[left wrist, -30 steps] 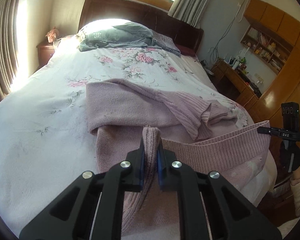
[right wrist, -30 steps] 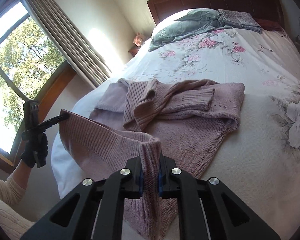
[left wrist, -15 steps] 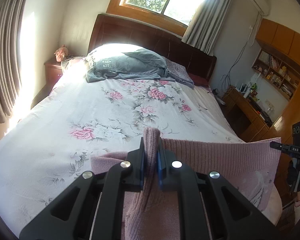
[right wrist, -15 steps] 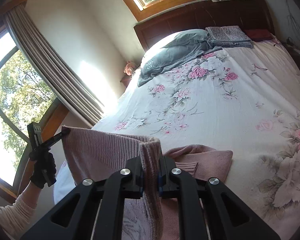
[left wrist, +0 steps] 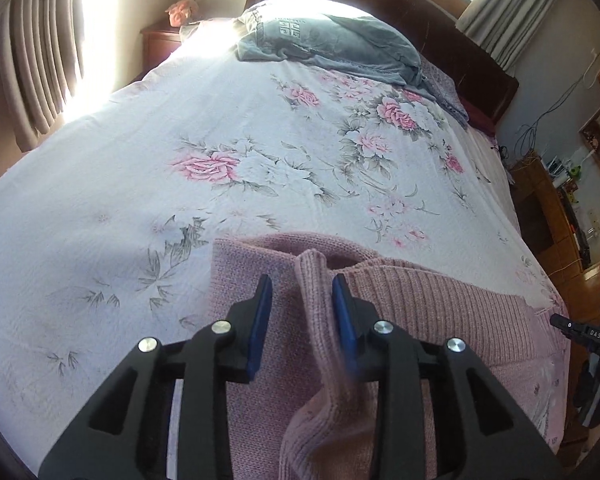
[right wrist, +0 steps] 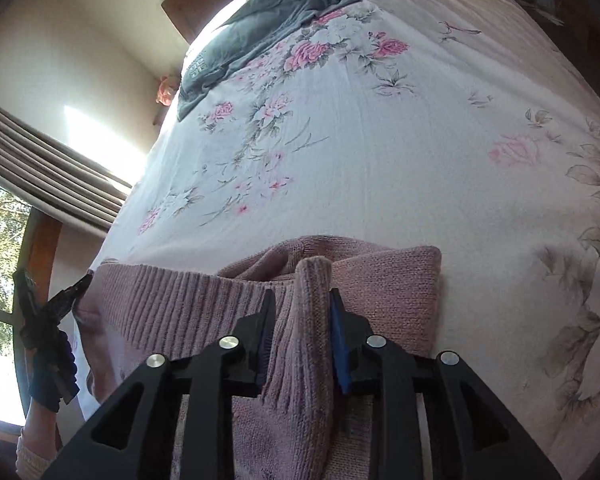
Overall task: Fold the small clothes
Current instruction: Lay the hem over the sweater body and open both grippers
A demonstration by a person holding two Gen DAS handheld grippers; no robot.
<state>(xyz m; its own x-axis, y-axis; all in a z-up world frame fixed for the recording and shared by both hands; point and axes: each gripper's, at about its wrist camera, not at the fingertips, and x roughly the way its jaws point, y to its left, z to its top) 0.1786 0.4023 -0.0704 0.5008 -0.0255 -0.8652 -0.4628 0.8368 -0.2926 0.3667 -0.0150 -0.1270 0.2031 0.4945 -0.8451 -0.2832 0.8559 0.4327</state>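
Both grippers have come down to the bedspread since half a second ago, and their jaws, then clamped on the raised hem, now stand apart. On the left gripper the blue-padded black fingers are spread wide, a pinched ridge of knit standing between them and leaning close to the right-hand pad. On the right gripper the gap is narrower, and the upright fold of fabric fills most of it; whether the pads touch the knit I cannot tell.

The dusty-pink ribbed knit sweater lies folded over at the near end of the white cotton bedspread printed with pink roses and grey leaves. Its uppermost layer shows a band of vertical ribbing; a smoother, finer knit layer lies beneath and reaches a little farther up the bed. The far edge runs roughly straight across.

From the right wrist view, the person's left hand in a dark glove grips its handle at the sweater's left edge, a cream cable-knit sleeve below it. A grey-blue crumpled quilt rests at the dark wooden headboard.
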